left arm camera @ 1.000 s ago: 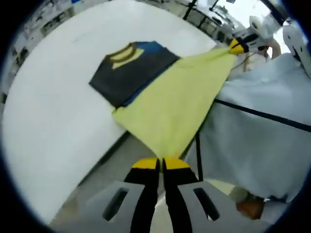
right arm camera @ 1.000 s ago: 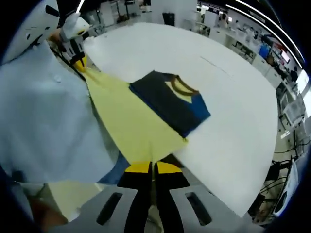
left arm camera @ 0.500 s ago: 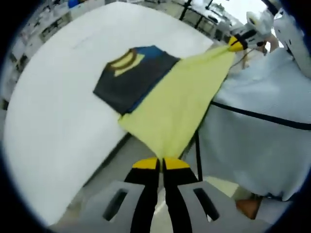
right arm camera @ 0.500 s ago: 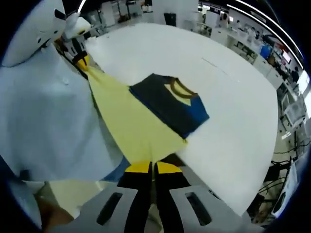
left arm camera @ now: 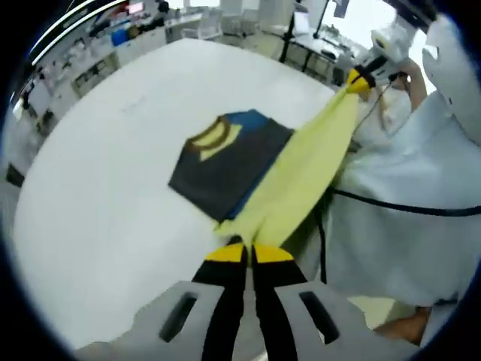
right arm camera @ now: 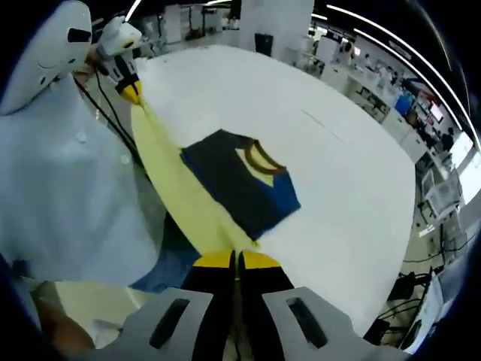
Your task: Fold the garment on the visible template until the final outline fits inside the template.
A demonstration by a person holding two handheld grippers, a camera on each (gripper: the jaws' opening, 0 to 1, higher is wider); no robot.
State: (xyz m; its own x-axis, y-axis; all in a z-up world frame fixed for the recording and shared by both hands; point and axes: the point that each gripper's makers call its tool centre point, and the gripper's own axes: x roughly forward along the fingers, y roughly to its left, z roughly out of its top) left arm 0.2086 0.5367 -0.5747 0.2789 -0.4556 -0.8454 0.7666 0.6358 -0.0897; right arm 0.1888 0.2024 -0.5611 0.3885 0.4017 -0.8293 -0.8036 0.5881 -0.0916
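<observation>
My left gripper (left arm camera: 248, 253) has its jaws pressed together on one corner of the garment (left arm camera: 301, 177); the cloth between the tips is pinched so tight that I cannot make out how much of it is inside. My right gripper (right arm camera: 235, 259) is likewise clamped on the opposite corner of the garment (right arm camera: 180, 192). In the left gripper view the right gripper (left arm camera: 361, 77) comes in at the upper right, holding the far end of the yellow band; in the right gripper view the left gripper (right arm camera: 129, 89) shows at the upper left doing the same.

The yellow part runs taut as a narrow strip straight from each pair of jaws up to the other gripper, raised off the table (left arm camera: 98, 188). Its underside and the edge nearest me are hidden. Just beyond my jaws, the dark navy and blue part with the brown-and-yellow collar lies flat on the white table, touching the yellow strip along one side. Part of the blue hangs below the strip in the right gripper view, half covered by my light coat (right arm camera: 68, 195).

I cannot make out a template outline on the tabletop; only a faint line shows farther off. The room behind, with benches and equipment, is too blurred to read.
</observation>
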